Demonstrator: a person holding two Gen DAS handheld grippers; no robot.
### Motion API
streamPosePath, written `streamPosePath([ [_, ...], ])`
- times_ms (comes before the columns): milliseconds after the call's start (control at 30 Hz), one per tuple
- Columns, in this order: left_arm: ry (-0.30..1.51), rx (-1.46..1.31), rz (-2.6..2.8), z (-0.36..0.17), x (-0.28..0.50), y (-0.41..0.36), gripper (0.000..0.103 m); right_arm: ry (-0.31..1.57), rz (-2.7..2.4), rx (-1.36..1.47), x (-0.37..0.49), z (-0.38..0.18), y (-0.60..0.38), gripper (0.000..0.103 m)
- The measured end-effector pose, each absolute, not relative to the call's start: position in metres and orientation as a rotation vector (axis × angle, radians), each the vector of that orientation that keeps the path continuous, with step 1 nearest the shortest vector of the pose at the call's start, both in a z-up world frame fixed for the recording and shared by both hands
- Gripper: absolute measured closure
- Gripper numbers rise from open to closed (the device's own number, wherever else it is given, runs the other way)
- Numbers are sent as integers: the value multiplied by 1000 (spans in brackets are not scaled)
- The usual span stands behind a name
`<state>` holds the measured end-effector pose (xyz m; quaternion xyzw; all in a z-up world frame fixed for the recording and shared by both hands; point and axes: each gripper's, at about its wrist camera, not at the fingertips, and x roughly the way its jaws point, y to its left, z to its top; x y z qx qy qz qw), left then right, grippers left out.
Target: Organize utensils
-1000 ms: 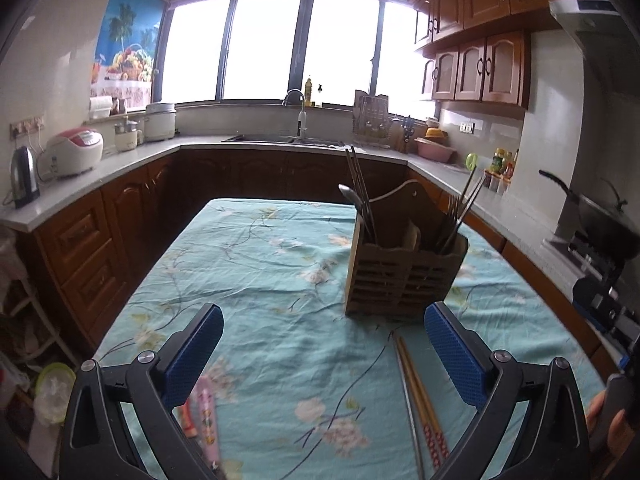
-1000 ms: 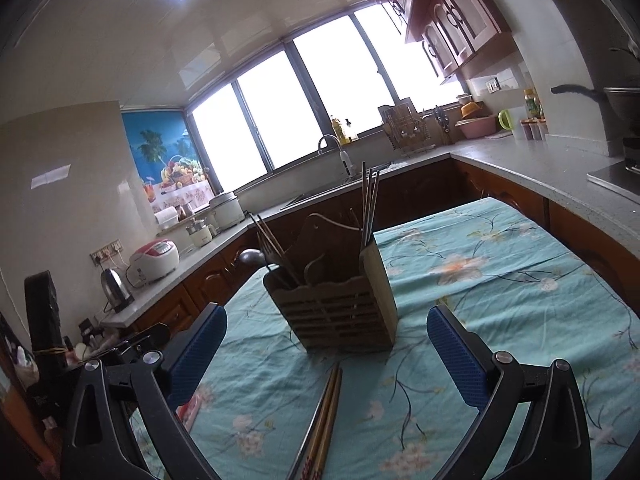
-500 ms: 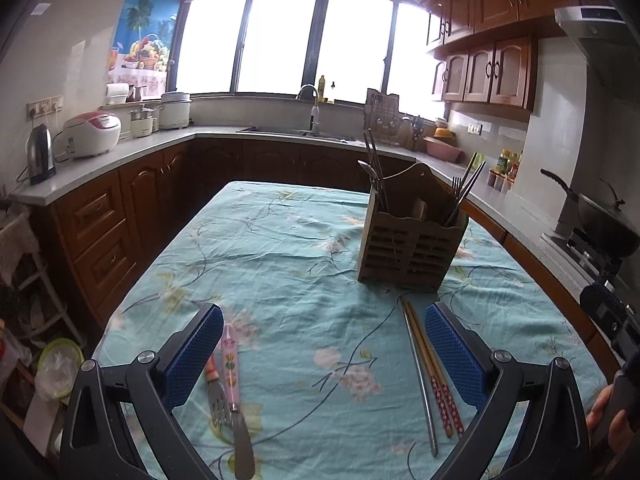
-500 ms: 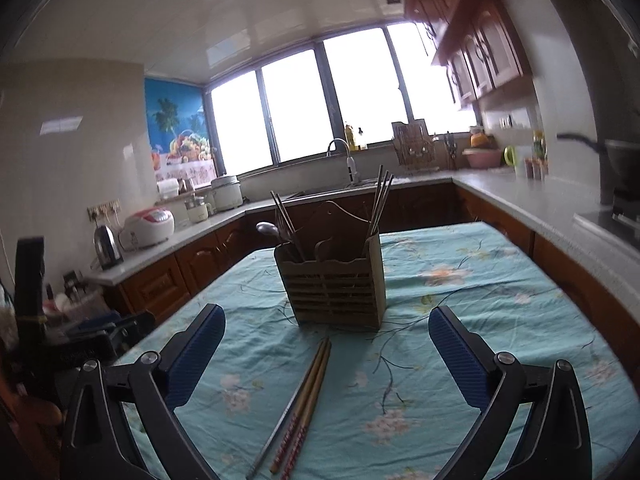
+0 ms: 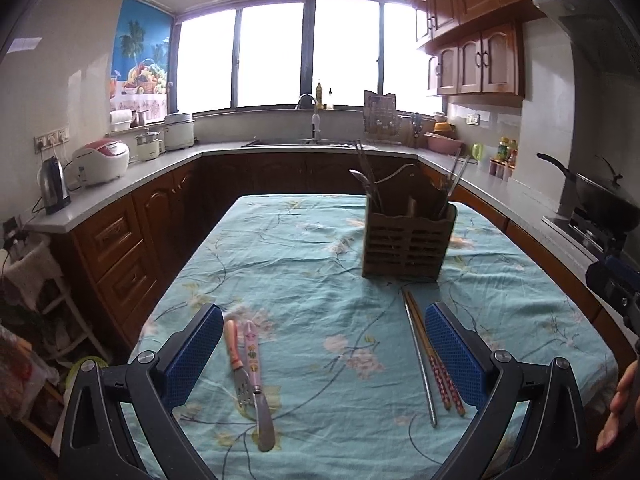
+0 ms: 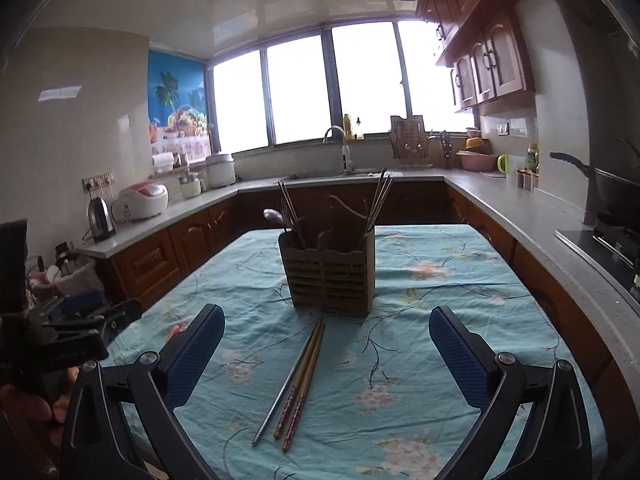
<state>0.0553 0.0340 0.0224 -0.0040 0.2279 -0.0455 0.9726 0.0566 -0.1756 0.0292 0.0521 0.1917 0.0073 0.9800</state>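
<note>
A brown slatted utensil holder (image 5: 408, 240) with chopsticks and a spoon in it stands on the table; it also shows in the right wrist view (image 6: 330, 274). In front of it lie wooden chopsticks (image 5: 434, 360) and a metal one (image 5: 420, 364), seen also in the right wrist view (image 6: 300, 380). A fork with an orange handle (image 5: 236, 364) and a knife with a pink handle (image 5: 256, 376) lie at the left. My left gripper (image 5: 324, 356) is open and empty above the near table. My right gripper (image 6: 326, 356) is open and empty over the chopsticks.
The table has a teal floral cloth (image 5: 304, 264). Brown counters run round the room with a kettle (image 5: 54, 192), rice cooker (image 5: 102, 162) and sink tap (image 5: 314, 120). A wok (image 5: 600, 196) sits on the stove at right. My other gripper (image 6: 76, 328) shows at left.
Both grippers have drawn back from the holder, which looks farther off. The fork, knife and whole chopsticks have come into view. Both grippers stay open.
</note>
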Motion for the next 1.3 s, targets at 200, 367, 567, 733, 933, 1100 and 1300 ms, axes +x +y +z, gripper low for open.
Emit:
streamPosePath([
  [200,436,17,-80,7,50,27,1,313,-60,119,41,10,-179,0],
  [367,416,33,-66,-2,48,26,1,286,-88,127,38,-4,-183,0],
  [567,403,48,-47,-10,46,26,1,311,-77,98,39,-14,-177,0],
  [733,402,50,-39,-12,45,29,1,329,-59,100,41,-20,-170,0],
  [933,403,58,-34,-13,45,28,1,321,-53,113,38,-17,-171,0],
  [1100,410,58,-39,-13,45,30,1,330,-50,118,39,-18,-171,0],
  [1300,416,54,-33,-13,47,31,1,335,-45,121,40,-19,-171,0],
])
